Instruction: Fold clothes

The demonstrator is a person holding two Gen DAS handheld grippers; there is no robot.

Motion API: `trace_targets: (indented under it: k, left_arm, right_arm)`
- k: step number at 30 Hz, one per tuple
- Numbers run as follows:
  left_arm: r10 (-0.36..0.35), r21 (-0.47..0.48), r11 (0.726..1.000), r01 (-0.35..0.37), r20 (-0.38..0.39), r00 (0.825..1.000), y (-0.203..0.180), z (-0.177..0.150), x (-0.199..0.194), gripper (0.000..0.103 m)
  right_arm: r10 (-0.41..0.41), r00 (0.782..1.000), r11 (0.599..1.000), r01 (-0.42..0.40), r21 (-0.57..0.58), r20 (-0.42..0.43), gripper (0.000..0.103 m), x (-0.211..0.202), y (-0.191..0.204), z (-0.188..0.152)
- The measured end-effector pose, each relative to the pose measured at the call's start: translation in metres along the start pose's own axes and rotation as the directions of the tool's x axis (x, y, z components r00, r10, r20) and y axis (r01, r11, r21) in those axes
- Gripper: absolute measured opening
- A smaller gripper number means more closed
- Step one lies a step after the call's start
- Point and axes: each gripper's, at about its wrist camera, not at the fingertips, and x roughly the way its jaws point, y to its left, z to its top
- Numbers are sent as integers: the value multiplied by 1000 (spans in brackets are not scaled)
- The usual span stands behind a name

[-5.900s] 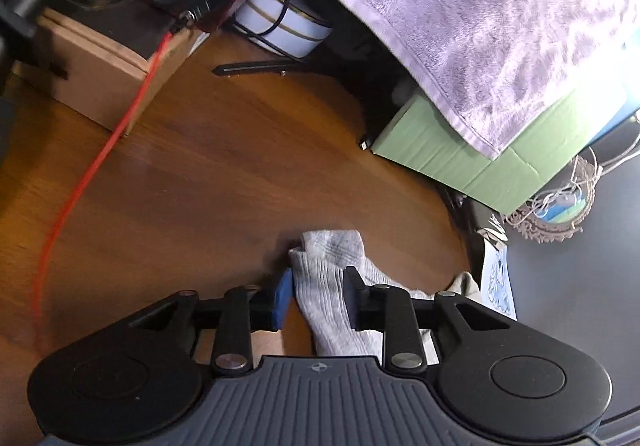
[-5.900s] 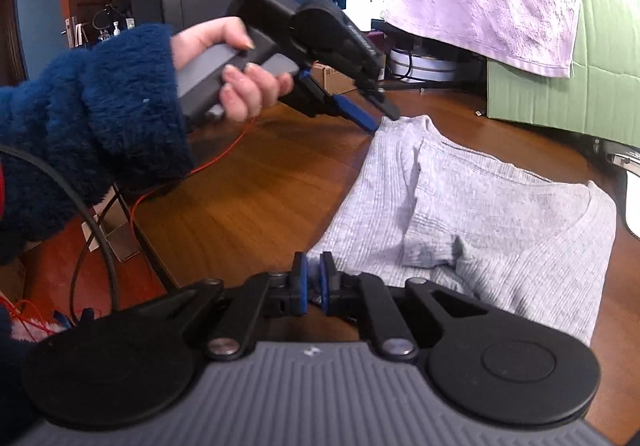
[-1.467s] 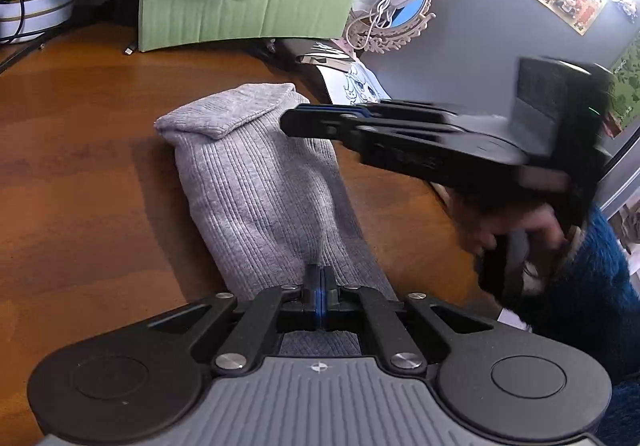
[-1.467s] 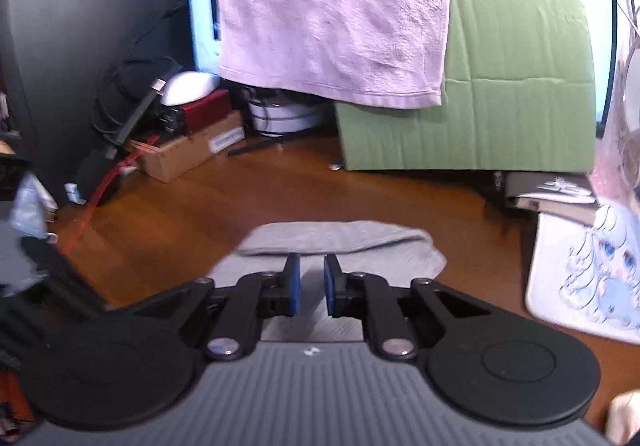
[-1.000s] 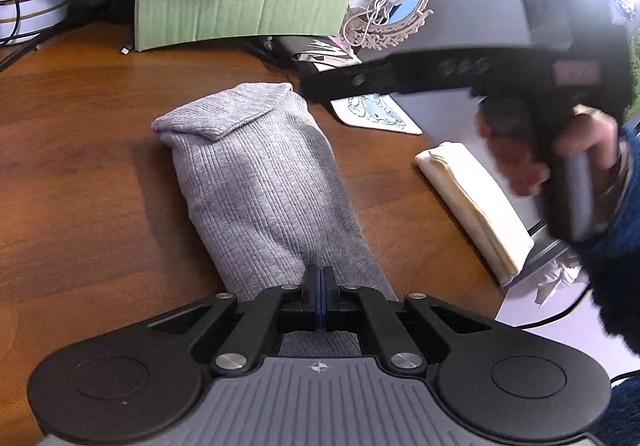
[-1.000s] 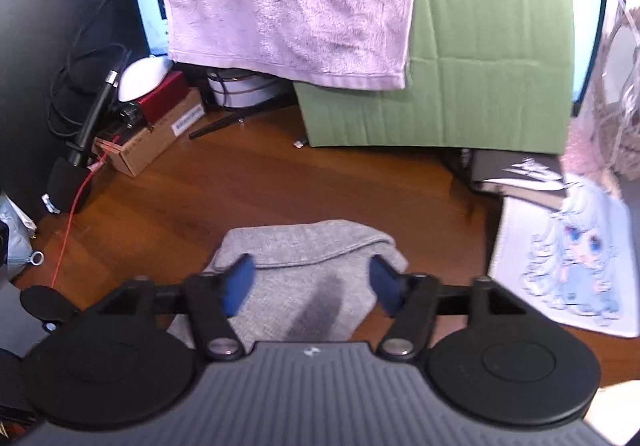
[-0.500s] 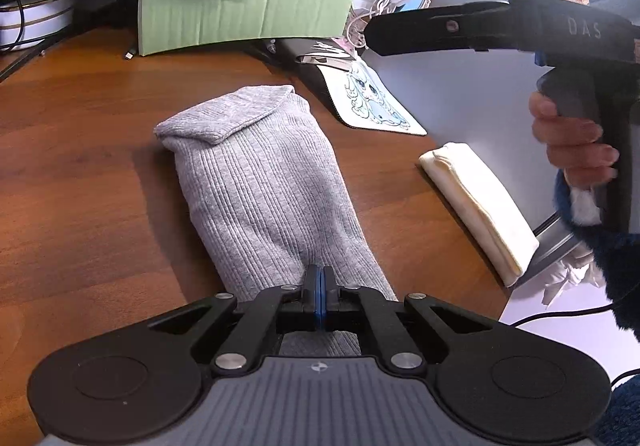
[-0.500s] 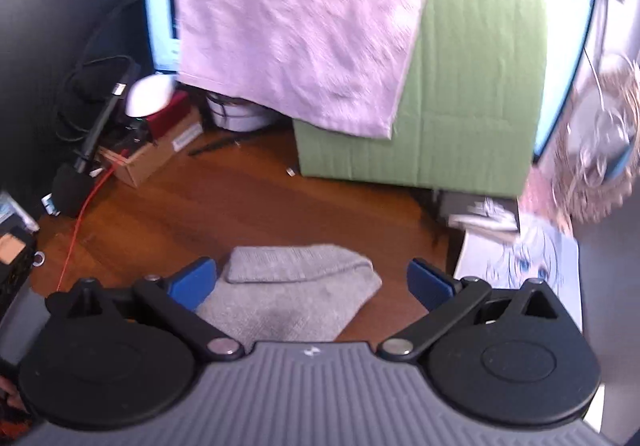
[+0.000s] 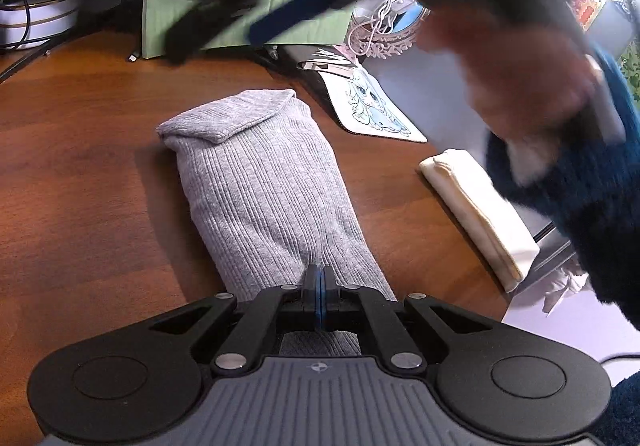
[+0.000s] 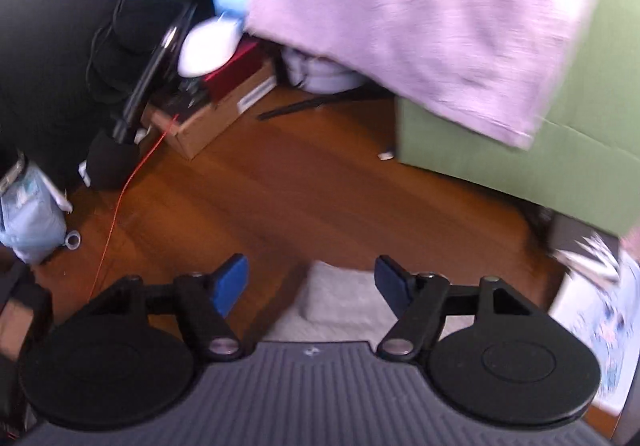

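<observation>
1. garment (image 9: 264,201), grey and ribbed, lies folded lengthwise on the wooden desk (image 9: 80,173).
2. left gripper (image 9: 319,292) is clamped on its near end.
3. right gripper (image 10: 310,282) hangs above it, jaws apart and closing on nothing.

I see grey sweater (image 9: 264,201): ribbed knit cloth, matt, soft. Desk (image 9: 80,181): brown wood, smooth, slight sheen. Towel (image 10: 420,13): lilac terry cloth, rough nap. Box (image 10: 560,165): green cardboard, matt. My left gripper (image 9: 319,300): black matt plastic, bright metal rivets. Sleeve (image 9: 580,197): fuzzy dark-blue fleece.
</observation>
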Motion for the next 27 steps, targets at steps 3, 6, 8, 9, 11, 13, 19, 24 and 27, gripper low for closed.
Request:
trace_targets:
  k: [3, 6, 8, 9, 11, 13, 19, 24, 27]
  left_arm:
    - [-3, -6, 1000, 3, -1, 1000, 1, 0, 1, 2]
    - [-3, -6, 1000, 3, -1, 1000, 1, 0, 1, 2]
    - [-2, -7, 1000, 2, -1, 1000, 0, 0, 1, 2]
    - [-1, -7, 1000, 1, -1, 1000, 0, 0, 1, 2]
    - [-1, -9, 1000, 1, -1, 1000, 0, 0, 1, 2]
    - [0, -9, 1000, 0, -2, 1000, 0, 0, 1, 2]
    - [-1, -11, 1000, 1, -7, 1000, 0, 0, 1, 2]
    - [2, -10, 1000, -2, -4, 1000, -1, 0, 1, 2]
    - [3, -11, 1000, -3, -4, 1000, -1, -1, 2, 2]
  right_arm:
    - [11, 994, 997, -19, -72, -112, 74, 32, 6, 25]
    - [-14, 979, 992, -12, -126, -202, 71, 61, 6, 37]
    - [-6, 961, 987, -39, -157, -276, 63, 78, 5, 40]
    - [-15, 955, 986, -36, -164, -298, 58, 85, 3, 40]
    - [-49, 940, 984, -12, -177, -338, 41, 97, 1, 41]
    - [-20, 929, 985, -44, -164, -370, 32, 102, -1, 40]
    - [2, 924, 987, -64, -150, -382, 15, 105, -5, 37]
    - [13, 959, 1000, -20, -23, -283, 6, 90, -26, 32]
    - [58, 973, 993, -34, 110, -224, 6, 82, -46, 27]
